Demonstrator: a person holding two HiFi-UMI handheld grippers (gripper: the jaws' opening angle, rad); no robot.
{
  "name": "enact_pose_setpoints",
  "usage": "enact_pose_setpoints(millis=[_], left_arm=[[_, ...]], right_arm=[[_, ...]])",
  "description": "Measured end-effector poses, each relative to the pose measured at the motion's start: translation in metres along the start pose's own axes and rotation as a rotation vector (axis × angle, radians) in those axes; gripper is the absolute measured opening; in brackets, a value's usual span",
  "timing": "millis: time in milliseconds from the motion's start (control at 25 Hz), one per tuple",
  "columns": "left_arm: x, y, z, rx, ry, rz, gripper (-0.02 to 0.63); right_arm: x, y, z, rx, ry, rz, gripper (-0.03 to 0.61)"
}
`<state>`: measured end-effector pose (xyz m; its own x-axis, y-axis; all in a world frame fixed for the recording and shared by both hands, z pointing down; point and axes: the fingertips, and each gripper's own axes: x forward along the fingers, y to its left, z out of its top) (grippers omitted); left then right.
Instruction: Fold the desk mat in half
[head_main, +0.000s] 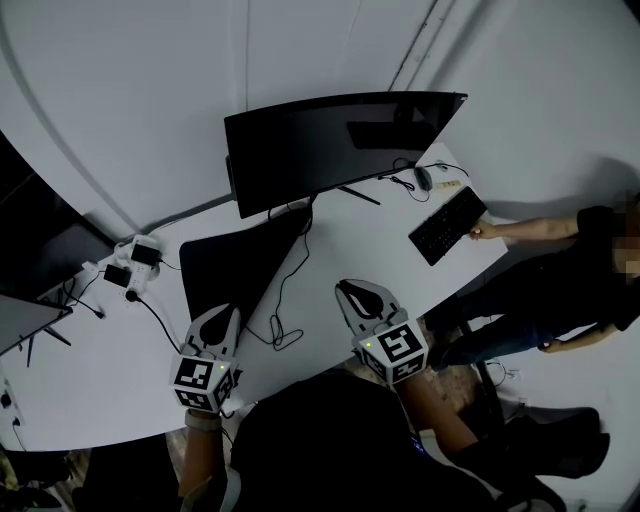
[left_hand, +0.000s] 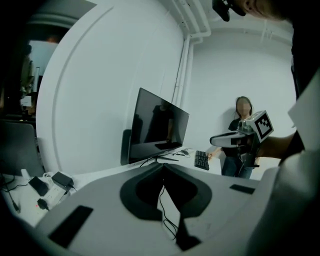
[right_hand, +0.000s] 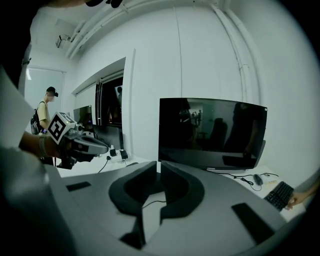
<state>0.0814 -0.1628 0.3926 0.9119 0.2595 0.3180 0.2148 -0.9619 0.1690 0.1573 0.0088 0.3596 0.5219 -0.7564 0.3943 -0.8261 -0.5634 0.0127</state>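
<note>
The black desk mat (head_main: 232, 268) lies on the white desk (head_main: 100, 370) in front of the monitor, its right side slanting up to a point near the monitor's foot. My left gripper (head_main: 228, 312) hovers at the mat's near edge, jaws together and empty. My right gripper (head_main: 350, 290) hangs over bare desk to the mat's right, jaws nearly touching with nothing between them. In the left gripper view the shut left gripper (left_hand: 163, 167) points toward the monitor, with the right gripper (left_hand: 225, 140) level beside it. The right gripper view shows the right gripper (right_hand: 159, 164) and the left gripper (right_hand: 95, 146).
A curved monitor (head_main: 340, 145) stands at the back. A thin black cable (head_main: 283, 315) loops between my grippers. A person (head_main: 560, 280) at the right touches a black keyboard (head_main: 447, 225); a mouse (head_main: 424, 178) lies beyond it. Chargers and a power strip (head_main: 135, 262) sit at left.
</note>
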Motion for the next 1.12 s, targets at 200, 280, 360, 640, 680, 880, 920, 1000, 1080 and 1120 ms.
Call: enact_pose_setpoints(millis=[200, 280, 360, 640, 680, 880, 920, 1000, 1080, 1120], left_arm=[[0.003, -0.003, 0.0, 0.009, 0.004, -0.004, 0.009], [0.005, -0.007, 0.0, 0.008, 0.001, -0.007, 0.009], [0.004, -0.007, 0.0, 0.004, -0.001, -0.005, 0.009], [0.002, -0.009, 0.001, 0.006, -0.013, 0.01, 0.009], [0.002, -0.01, 0.002, 0.01, -0.017, 0.012, 0.009], [0.002, -0.013, 0.005, 0.026, -0.027, 0.019, 0.009], [0.003, -0.013, 0.005, 0.028, -0.025, 0.02, 0.009], [0.004, -0.014, 0.004, 0.03, -0.02, 0.021, 0.009], [0.005, -0.014, 0.003, 0.029, -0.017, 0.022, 0.009], [0.006, -0.015, 0.003, 0.028, -0.016, 0.022, 0.009]], right_arm=[[-0.005, -0.008, -0.007, 0.017, 0.0, -0.017, 0.035], [-0.007, -0.011, -0.009, 0.012, 0.0, -0.023, 0.035], [-0.007, -0.012, -0.009, 0.003, 0.003, -0.021, 0.035], [-0.005, -0.011, -0.008, -0.002, -0.002, -0.003, 0.035], [-0.005, -0.011, -0.008, 0.002, -0.002, -0.001, 0.035], [-0.006, -0.012, -0.015, 0.01, 0.004, 0.002, 0.035], [-0.006, -0.012, -0.016, 0.013, 0.005, 0.002, 0.035], [-0.007, -0.013, -0.018, 0.016, 0.006, 0.0, 0.035], [-0.007, -0.014, -0.02, 0.02, 0.007, -0.001, 0.035], [-0.007, -0.014, -0.021, 0.022, 0.008, -0.001, 0.035]])
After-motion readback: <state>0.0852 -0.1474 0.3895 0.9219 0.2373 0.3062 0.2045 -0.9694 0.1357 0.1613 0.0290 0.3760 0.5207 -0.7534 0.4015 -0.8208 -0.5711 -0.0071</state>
